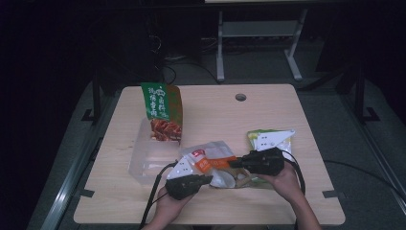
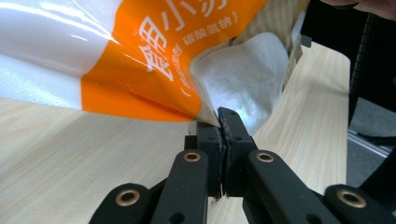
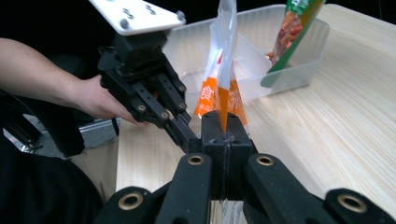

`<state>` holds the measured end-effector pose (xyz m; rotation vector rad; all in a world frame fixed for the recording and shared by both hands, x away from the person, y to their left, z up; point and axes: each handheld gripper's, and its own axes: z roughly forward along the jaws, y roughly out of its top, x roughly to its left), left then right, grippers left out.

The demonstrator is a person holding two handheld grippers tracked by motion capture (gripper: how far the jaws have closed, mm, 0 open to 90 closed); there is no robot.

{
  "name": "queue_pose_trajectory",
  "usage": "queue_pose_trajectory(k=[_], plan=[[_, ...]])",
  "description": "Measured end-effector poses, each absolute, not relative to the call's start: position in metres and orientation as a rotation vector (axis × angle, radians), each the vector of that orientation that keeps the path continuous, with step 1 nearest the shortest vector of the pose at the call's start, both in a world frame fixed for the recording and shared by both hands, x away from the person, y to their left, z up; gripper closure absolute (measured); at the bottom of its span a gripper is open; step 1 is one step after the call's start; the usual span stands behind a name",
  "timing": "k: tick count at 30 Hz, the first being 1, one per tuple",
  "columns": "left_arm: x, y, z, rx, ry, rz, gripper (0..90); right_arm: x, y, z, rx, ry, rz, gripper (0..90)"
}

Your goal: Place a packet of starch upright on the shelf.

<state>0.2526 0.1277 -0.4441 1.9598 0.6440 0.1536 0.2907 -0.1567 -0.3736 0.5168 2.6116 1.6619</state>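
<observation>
Both my claws are clenched on the orange-white pouch (image 1: 210,163), left claw (image 2: 223,122) at a corner, right claw (image 3: 224,128) on its edge seam, near the worktop's (image 1: 268,115) front edge. Pouch looks light, floppy & slick, so I grip the flat sealed seams w/ full pads, not the puffy middle.

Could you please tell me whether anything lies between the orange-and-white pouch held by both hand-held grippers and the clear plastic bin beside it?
Nothing visible does. The orange-and-white pouch hangs between the left hand-held gripper and the right hand-held gripper, right beside the clear plastic bin. The green snack bag stands at the bin's far end, leaving its near part open.
</observation>
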Motion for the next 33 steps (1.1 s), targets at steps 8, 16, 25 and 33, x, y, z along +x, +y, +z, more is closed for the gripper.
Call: queue_pose_trajectory(k=[8,16,25,33], plan=[[0.249,0.126,-0.442,1.980,0.632,0.211,89.1,0.295,-0.162,-0.381,0.599,2.627,1.565,89.2],[0.245,0.123,-0.442,1.995,0.612,0.244,89.3,0.298,-0.157,-0.391,0.633,2.671,1.501,85.9],[0.246,0.126,-0.442,1.991,0.617,0.227,86.0,0.296,-0.148,-0.393,0.637,2.691,1.491,89.4],[0.242,0.127,-0.440,1.992,0.627,0.235,69.3,0.295,-0.148,-0.390,0.644,2.650,1.526,89.7]])
